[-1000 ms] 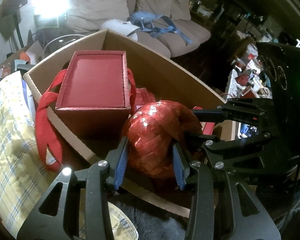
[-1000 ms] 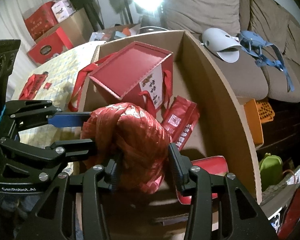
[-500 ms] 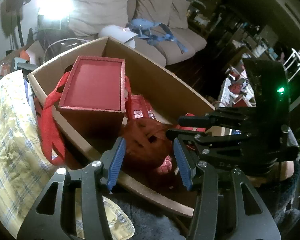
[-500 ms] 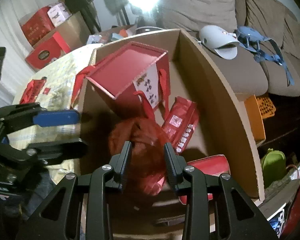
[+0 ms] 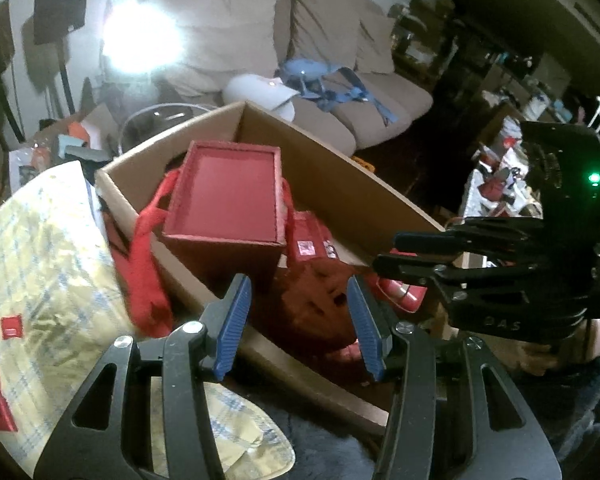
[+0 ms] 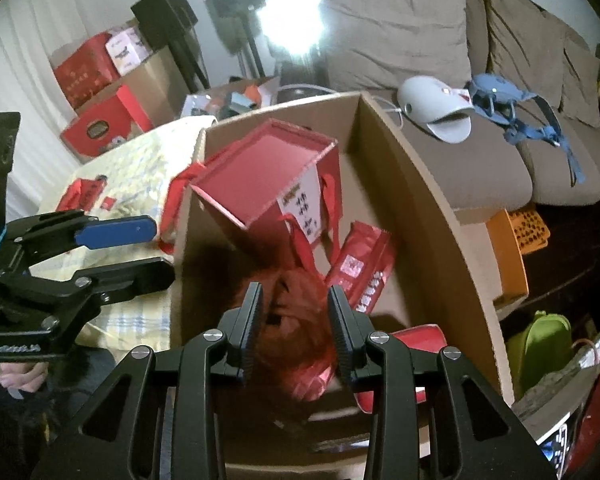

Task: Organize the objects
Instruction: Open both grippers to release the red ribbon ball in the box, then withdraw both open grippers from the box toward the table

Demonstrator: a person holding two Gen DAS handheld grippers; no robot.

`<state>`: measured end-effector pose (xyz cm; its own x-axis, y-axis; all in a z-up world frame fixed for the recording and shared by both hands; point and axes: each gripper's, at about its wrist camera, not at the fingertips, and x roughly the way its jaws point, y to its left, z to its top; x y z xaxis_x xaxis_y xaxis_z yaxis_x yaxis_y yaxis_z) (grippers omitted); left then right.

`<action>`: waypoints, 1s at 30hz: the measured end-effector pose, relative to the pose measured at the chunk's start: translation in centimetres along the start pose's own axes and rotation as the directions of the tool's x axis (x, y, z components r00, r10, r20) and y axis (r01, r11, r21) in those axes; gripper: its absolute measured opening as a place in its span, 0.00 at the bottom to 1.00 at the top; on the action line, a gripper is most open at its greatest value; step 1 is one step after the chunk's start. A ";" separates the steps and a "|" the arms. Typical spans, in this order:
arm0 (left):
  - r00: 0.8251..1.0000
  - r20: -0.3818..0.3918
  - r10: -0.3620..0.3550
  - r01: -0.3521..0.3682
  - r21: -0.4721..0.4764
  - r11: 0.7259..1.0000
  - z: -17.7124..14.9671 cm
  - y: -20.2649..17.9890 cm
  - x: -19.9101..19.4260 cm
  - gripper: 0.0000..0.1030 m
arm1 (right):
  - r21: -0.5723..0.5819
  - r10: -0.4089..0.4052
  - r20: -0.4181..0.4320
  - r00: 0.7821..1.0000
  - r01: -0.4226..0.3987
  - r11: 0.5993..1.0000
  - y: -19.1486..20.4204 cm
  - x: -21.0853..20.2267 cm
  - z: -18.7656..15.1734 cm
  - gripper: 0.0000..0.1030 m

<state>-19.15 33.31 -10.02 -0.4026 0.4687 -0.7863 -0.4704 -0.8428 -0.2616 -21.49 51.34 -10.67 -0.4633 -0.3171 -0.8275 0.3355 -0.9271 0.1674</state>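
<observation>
The red raffia ball (image 5: 320,304) lies at the near end of the cardboard box (image 5: 340,184), low on its floor, just beside the red gift box (image 5: 228,200) with ribbon handles and touching the flat red packets (image 6: 360,268) on the far side. Both claws hover above it with nothing in them: the left gripper (image 5: 300,320) has its blue pads partly apart and free of the ball, and the right gripper (image 6: 294,328) stands a little narrower, its pads also clear of the strands. The ball looks light and springy, a loose wound bundle of glossy strips that likely gives under pressure and slides on smooth pads. A pinch on one strand would probably pull it loose, so the sounder hold seems to be across its widest part, squeezing until the bundle compresses, or one claw on each flank
</observation>
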 end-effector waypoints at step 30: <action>0.933 0.279 0.227 -0.239 0.007 0.971 -2.7 3.1 -10.8 0.76 | -0.044 0.027 0.301 0.953 -0.014 0.999 5.0 -6.1 1.2 0.54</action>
<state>-14.14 24.93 -3.83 -0.7016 0.3194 -0.6369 -0.3661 -0.9285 -0.0624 -17.95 48.38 -4.21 -0.6795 -0.3874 -0.6230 0.3777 -0.9127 0.1556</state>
